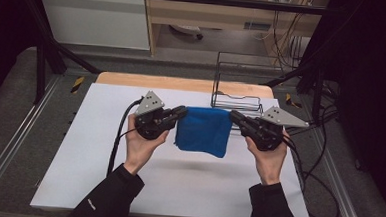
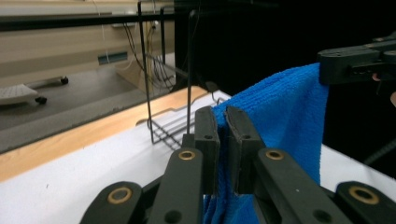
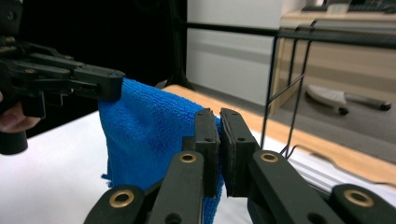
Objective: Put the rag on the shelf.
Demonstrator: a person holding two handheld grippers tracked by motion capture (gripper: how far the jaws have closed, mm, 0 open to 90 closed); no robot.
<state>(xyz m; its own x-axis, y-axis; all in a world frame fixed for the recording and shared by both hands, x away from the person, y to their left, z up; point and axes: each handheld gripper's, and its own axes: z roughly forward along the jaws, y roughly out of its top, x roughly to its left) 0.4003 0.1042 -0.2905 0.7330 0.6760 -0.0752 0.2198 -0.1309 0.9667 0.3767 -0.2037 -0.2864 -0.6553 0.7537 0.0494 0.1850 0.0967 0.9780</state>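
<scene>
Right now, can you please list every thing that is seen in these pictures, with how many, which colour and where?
cloth: one, blue, hanging above the white sheet, stretched between the two grippers.
wire rack: one, black, at the far side of the table, behind the cloth.
white sheet: one, white, covering most of the table top.
table: one, light wood, its far edge showing beyond the sheet.
frame bars: several, black, around the table.
left gripper: one, black with a grey plate, shut on the cloth's left upper corner.
right gripper: one, black with a grey plate, shut on the right upper corner.
hands: two, in dark sleeves, coming from the near edge.
</scene>
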